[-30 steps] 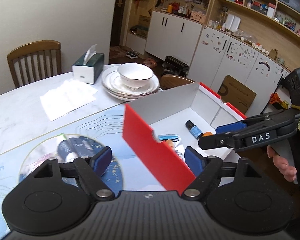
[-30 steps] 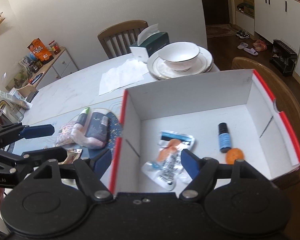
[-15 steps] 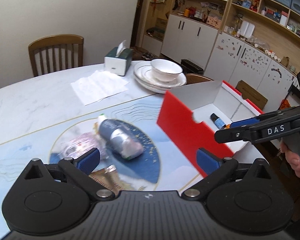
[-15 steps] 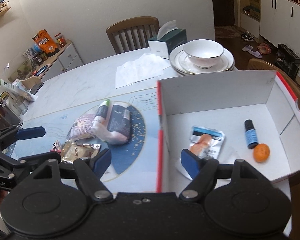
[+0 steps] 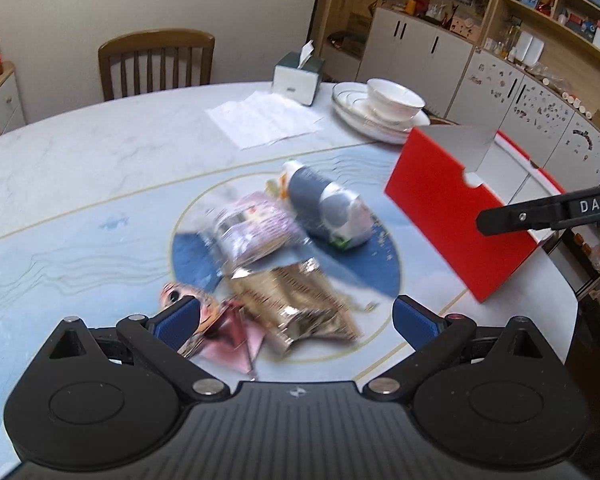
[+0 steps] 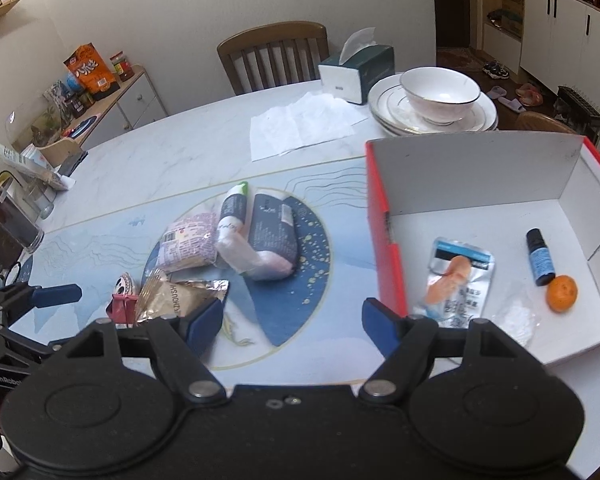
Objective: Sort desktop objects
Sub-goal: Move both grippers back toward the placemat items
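A red box (image 6: 380, 216) with a white inside stands at the right of the table. In it lie a foil sachet (image 6: 460, 276), a small blue bottle (image 6: 540, 258) and an orange (image 6: 562, 294). On the round blue mat lie a purple packet (image 6: 188, 246), a grey tube (image 6: 234, 216), a dark blue pack (image 6: 272, 232), a gold packet (image 6: 180, 296) and a small panda packet (image 6: 122, 296). My left gripper (image 5: 296, 320) hangs wide open above the gold packet (image 5: 296, 304), holding nothing. My right gripper (image 6: 293, 320) is open over the mat, beside the box's red wall, and is empty.
At the back stand a tissue box (image 6: 358, 68), stacked plates with a bowl (image 6: 440, 96), paper napkins (image 6: 300, 124) and a wooden chair (image 6: 272, 52). Glass mugs (image 6: 8, 224) stand at the table's left edge. The box's red wall (image 5: 452, 216) rises to the right of the pile.
Both grippers have swung left, away from the box and over the pile on the mat. The left jaws have spread wider. The objects themselves have not moved.
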Demonstrator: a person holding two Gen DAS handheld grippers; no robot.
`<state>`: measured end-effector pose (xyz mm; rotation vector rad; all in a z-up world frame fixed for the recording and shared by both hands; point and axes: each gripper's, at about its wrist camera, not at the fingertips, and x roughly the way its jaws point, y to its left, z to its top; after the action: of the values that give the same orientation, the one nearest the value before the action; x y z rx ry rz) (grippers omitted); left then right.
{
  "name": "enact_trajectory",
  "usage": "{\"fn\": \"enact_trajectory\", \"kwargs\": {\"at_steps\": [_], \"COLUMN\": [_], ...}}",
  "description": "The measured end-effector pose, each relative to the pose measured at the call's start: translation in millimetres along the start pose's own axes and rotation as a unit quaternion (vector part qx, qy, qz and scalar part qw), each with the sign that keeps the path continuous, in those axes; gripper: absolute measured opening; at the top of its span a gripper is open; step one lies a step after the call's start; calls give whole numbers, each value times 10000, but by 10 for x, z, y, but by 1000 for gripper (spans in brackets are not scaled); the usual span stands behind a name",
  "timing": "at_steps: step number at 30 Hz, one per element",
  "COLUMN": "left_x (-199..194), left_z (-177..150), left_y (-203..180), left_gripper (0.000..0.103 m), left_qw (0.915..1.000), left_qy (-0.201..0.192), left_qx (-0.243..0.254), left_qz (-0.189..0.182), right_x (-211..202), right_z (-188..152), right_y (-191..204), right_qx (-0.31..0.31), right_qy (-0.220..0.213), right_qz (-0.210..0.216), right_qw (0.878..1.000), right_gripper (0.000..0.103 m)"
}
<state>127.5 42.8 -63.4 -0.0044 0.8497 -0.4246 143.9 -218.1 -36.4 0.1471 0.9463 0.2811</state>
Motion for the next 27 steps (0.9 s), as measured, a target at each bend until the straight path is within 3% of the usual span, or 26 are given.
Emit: {"fn": "enact_trajectory", "kwargs": {"at_steps": [13,19,27], "left_x": [34,73,326], "left_z": [-33,85,250], "left_y": [590,809,972], "left_gripper": [103,103,103], "left_qw": [9995,9992,9990], "left_qy": [75,29,268], "left_qx": [-109,-108,70], "left_qz": [295,373,354], "right_x": [234,381,593], "right_z": [109,206,353], "right_y": [323,436,558], "right_qx": [-122,-147,-278], "right_qy": [38,76,155], "right_qz": [-65,-93,-127], "right_qw": [9999,9998,9994], "right_gripper": [77,77,77]}}
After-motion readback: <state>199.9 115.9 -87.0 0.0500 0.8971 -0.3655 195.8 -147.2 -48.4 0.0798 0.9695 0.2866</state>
